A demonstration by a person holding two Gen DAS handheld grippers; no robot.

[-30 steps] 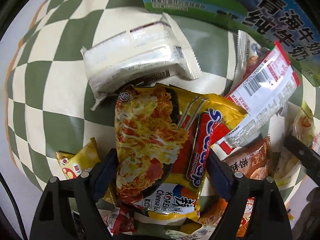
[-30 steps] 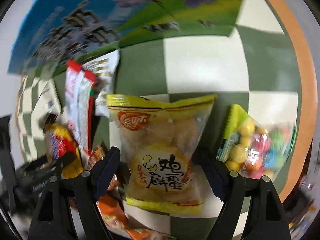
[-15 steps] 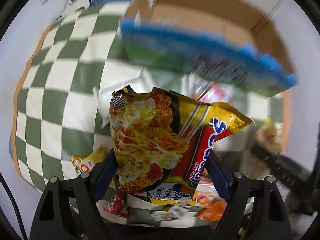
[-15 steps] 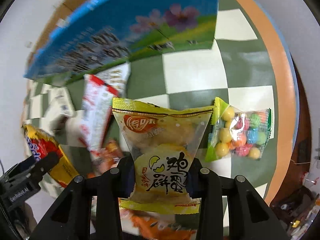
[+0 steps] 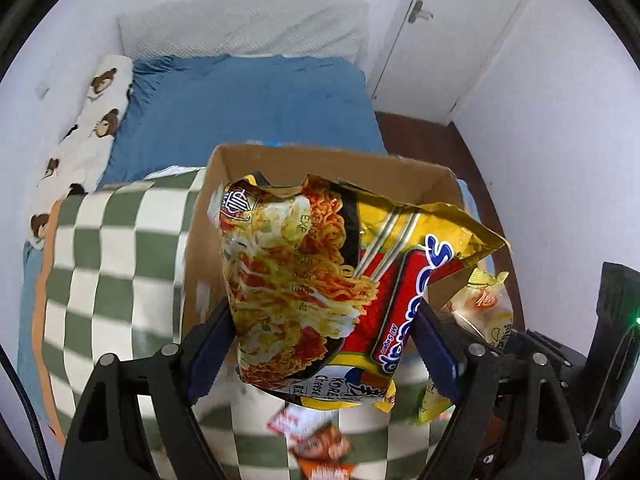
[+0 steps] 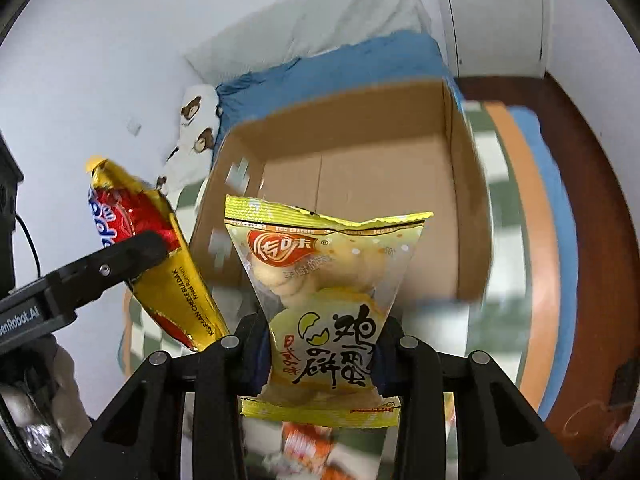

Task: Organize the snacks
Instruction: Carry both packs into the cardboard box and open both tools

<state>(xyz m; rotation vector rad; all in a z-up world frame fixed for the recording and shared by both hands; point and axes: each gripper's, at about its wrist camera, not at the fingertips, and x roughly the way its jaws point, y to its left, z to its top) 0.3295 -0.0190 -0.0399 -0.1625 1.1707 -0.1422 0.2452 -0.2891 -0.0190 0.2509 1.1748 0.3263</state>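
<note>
My left gripper (image 5: 320, 344) is shut on a yellow and red instant noodle packet (image 5: 312, 280), held upright in the air in front of an open cardboard box (image 5: 280, 156). My right gripper (image 6: 324, 356) is shut on a clear and yellow egg cracker bag (image 6: 324, 280), pinched at its narrow waist. The box (image 6: 400, 184) lies behind it with a bare brown floor inside. In the right wrist view the noodle packet (image 6: 168, 276) shows at left in the left gripper's fingers (image 6: 120, 256). The cracker bag (image 5: 486, 304) shows at right in the left wrist view.
The box stands on a green and white checked cloth (image 5: 112, 264) with an orange border (image 6: 532, 240). Loose snack packets (image 5: 316, 440) lie blurred on the cloth below the grippers. Behind are a blue bed cover (image 5: 248, 112), a bear-print pillow (image 5: 88, 120) and a white door (image 5: 460, 40).
Both grippers rose from the cloth with their packets and tilted up, bringing the box's inside and the room into view. The right gripper closed on the cracker bag.
</note>
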